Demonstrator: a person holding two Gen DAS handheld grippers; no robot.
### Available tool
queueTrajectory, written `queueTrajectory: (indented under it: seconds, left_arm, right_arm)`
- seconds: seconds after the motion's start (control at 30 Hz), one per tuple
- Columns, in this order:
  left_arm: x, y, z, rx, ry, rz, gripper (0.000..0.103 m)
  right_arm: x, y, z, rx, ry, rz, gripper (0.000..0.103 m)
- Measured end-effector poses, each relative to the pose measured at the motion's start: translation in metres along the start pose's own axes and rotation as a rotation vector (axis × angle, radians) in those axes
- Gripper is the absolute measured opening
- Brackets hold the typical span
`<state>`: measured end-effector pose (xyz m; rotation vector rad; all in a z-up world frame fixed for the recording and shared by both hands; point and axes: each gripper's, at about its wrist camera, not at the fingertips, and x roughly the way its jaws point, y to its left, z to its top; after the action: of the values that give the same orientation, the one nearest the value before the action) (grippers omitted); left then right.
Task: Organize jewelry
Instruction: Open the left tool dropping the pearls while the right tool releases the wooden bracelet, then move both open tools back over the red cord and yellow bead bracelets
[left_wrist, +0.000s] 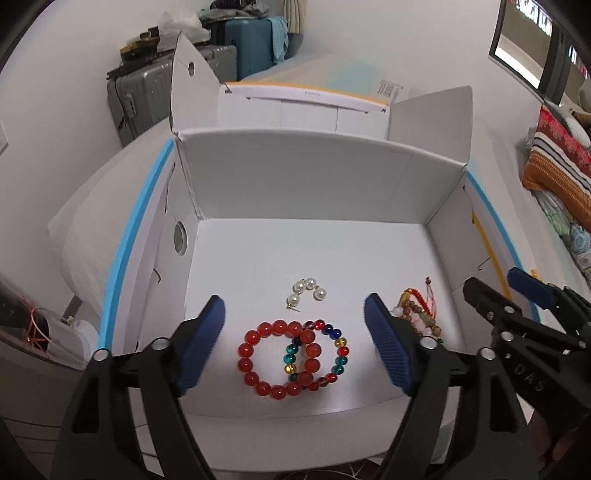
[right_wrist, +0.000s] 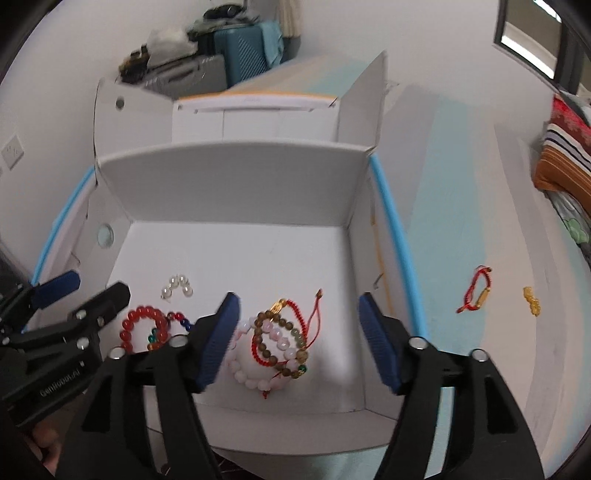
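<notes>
A: In the left wrist view, how does the left tool (left_wrist: 295, 339) stand?

B: Its blue pads are spread wide with nothing clamped. Between and just below them, on the floor of the white cardboard box (left_wrist: 317, 173), lies the red round-bead bracelet (left_wrist: 275, 358), overlapping a multicoloured glass-bead bracelet (left_wrist: 332, 354) on its right side. Just ahead of the pads sits a short string of white pearls (left_wrist: 304, 291). Behind the right pad is a heap of brown, pink and red-cord bracelets (left_wrist: 415, 310), partly hidden. The right tool (left_wrist: 495, 291) pokes in at the right edge.

A: And the right wrist view?

B: The right tool (right_wrist: 299, 339) is also parted, gripping nothing. Between its pads, nearer the left one, lie a brown wooden-bead bracelet (right_wrist: 282, 341), a pink bead bracelet (right_wrist: 247, 373) and a red cord bracelet with a gold charm (right_wrist: 291, 308), tangled together in the box. Well to the right, outside the box on the pale worktop (right_wrist: 443, 206), lie a red cord bracelet with a gold tube (right_wrist: 476, 290) and a small yellow trinket (right_wrist: 530, 295). The left tool (right_wrist: 92, 291) shows at the left.
</notes>
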<state>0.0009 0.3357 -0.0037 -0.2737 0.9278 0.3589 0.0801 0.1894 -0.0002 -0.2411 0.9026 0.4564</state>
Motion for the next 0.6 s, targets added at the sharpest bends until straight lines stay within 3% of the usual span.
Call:
queueTrajectory:
  seconds: [0.27,0.6]
  left_arm:
    - [-0.022,-0.023,0.001,0.023,-0.055,-0.008,0.092]
    - [-0.042,-0.058,-0.002,0.066,-0.106,-0.009,0.097]
  right_arm:
    - [-0.029,-0.026,-0.002,0.039,-0.09,-0.036,0.086]
    - [-0.054,-0.063,-0.011,0.105,-0.159,-0.06,0.095]
